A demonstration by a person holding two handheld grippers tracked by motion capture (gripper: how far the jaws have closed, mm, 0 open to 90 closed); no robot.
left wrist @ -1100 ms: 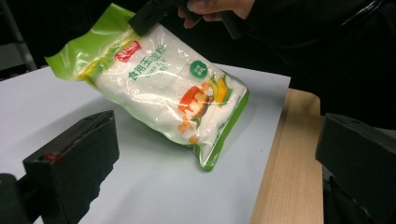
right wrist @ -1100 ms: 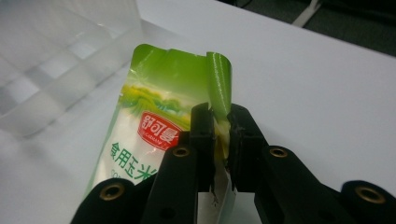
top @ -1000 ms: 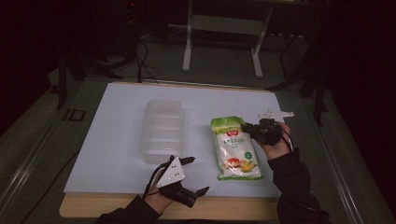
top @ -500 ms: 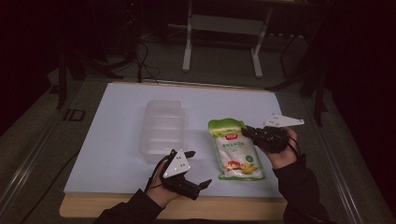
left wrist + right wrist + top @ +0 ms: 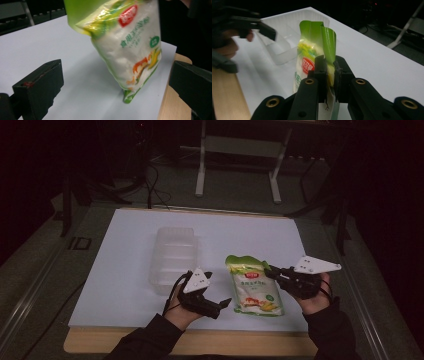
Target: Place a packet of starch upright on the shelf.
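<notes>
A green and white food pouch (image 5: pixel 252 289) lies on the white sheet, tipped up by its right edge. My right gripper (image 5: pixel 270 272) is shut on that edge near the green top. In the right gripper view the two jaws pinch the pouch's (image 5: pixel 305 65) folded green edge at the right gripper's (image 5: pixel 329 71) tips. My left gripper (image 5: pixel 216 289) stands open just left of the pouch. In the left gripper view the pouch (image 5: pixel 130 47) rises tilted between and beyond the left gripper's (image 5: pixel 115 73) wide-apart jaws, with its bottom corner on the sheet.
A clear plastic tray (image 5: pixel 172 256) rests on the white sheet (image 5: pixel 120 270) left of the pouch, and it appears behind the pouch as the tray (image 5: pixel 287 35) in the right gripper view. The table's wooden front edge (image 5: pixel 190 342) runs below the sheet. Stands and cables lie in the dark beyond.
My right gripper has drawn back toward the person with the pouch's edge, tipping the pouch up. My left gripper has moved up and right, closer to the pouch.
</notes>
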